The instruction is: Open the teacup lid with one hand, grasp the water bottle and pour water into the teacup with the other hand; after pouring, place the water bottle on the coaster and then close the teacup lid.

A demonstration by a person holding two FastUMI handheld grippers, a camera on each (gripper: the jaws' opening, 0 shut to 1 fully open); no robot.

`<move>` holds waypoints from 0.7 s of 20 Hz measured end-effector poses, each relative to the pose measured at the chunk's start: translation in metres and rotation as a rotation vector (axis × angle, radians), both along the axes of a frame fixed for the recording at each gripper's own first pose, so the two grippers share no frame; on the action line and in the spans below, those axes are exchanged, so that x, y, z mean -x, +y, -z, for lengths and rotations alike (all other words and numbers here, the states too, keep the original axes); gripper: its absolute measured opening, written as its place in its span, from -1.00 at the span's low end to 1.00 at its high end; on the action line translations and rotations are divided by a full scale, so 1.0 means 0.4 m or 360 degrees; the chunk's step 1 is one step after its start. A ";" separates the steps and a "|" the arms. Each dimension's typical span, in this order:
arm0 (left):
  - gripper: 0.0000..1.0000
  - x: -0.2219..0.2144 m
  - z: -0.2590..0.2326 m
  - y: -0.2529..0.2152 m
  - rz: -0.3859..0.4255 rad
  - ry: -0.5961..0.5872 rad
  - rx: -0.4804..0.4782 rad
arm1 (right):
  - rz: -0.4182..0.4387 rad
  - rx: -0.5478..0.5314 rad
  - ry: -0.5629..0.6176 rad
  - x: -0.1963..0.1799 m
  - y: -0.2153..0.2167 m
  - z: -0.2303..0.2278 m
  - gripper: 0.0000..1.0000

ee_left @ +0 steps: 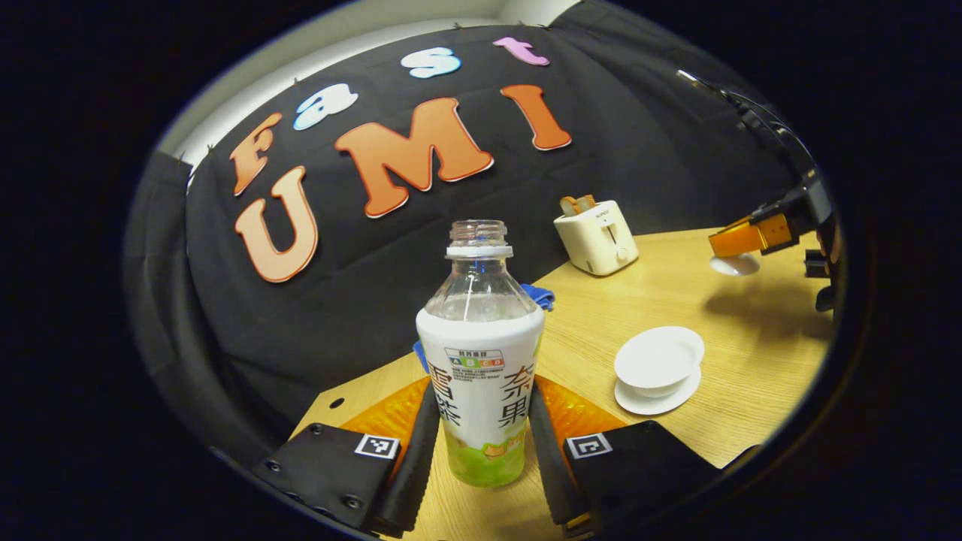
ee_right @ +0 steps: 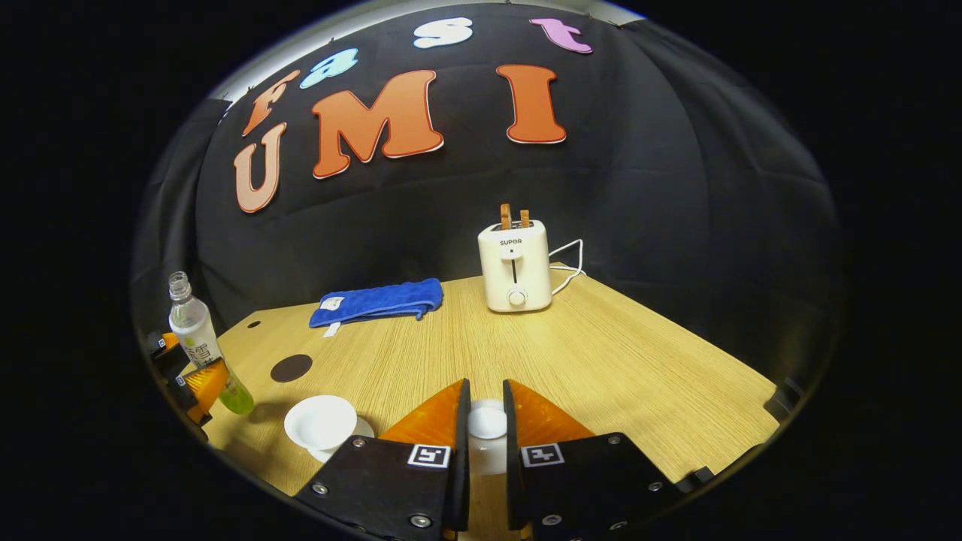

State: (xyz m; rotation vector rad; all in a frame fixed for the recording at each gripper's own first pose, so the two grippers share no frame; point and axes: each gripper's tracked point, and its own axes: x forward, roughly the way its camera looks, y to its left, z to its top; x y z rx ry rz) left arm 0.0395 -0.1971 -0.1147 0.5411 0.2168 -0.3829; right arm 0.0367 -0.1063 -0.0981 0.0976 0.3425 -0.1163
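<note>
Your left gripper clamped on uncapped clear plastic water bottle, upright. Your right gripper pinching small white teacup lid aloft. Open white porcelain teacup on wooden surface, right of bottle: tip neck rightward.

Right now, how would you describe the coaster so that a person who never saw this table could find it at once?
Start at the wooden table before the black wall. From the blue towel near the back edge, come forward toward the open teacup. Between them lies the coaster: a small, flat, dark brown disc, the only dark round thing lying on the wood, with nothing on it.
</note>
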 end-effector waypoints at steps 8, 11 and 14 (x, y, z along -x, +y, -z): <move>0.32 0.007 0.021 -0.056 0.0218 -0.0155 -0.0541 | 0.0059 -0.0006 0.0006 0.003 -0.043 0.005 -0.60; 0.34 0.003 0.039 -0.069 0.0303 -0.0176 -0.0709 | 0.0071 -0.0016 0.0020 0.003 -0.051 0.012 -0.60; 0.33 -0.016 0.046 -0.059 0.0358 -0.0204 -0.0897 | 0.0075 -0.0016 0.0019 0.006 -0.054 0.010 -0.60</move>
